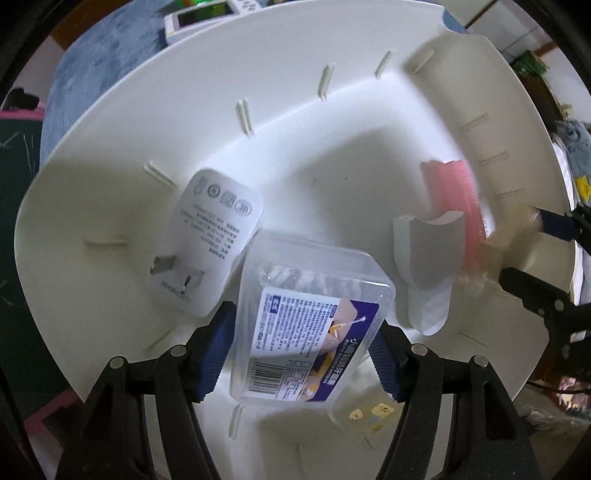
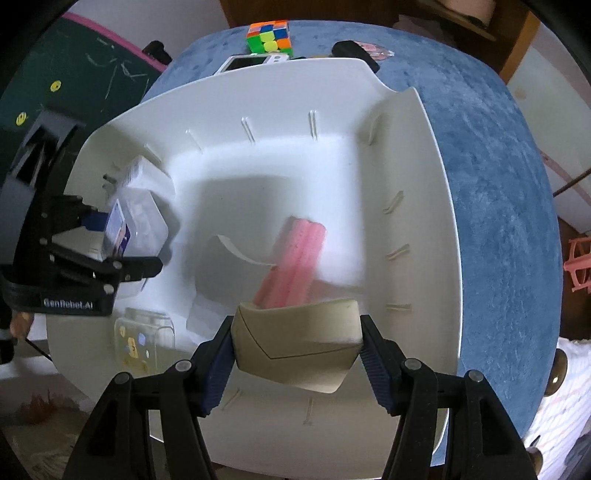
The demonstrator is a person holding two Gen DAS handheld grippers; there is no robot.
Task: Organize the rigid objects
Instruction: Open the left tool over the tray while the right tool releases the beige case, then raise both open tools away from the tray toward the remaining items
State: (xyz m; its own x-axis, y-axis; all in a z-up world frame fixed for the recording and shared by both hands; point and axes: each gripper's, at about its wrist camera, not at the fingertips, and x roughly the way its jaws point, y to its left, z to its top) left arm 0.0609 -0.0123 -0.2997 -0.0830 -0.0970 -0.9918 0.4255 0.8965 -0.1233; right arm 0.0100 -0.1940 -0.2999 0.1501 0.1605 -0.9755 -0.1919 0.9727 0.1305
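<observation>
- Clear plastic box (image 1: 308,321) with a printed label, pinched across its short sides by the left tool (image 1: 303,347), half open and clamped on it; it hangs low inside the white bin (image 1: 110,192). It looks light and stiff but slick-walled, so the flat side faces are the safest hold.
- Beige cardboard-like box (image 2: 299,339) sits between the pads of the right tool (image 2: 297,352), gripped at its two ends over the bin's near wall. Probably light and crushable; a gentle squeeze should do.
- Already on the bin floor: white plug adapter (image 1: 210,240), pink ribbed piece (image 2: 291,269), a white curved part (image 1: 428,254) and a small clear box (image 2: 142,339) with yellow stickers.
- These crowd the floor; the adapter lies right beside the clear box, the pink piece beneath the beige one.
- Outside on the blue tabletop (image 2: 495,155): a puzzle cube (image 2: 269,35) and a white device (image 2: 251,62).
</observation>
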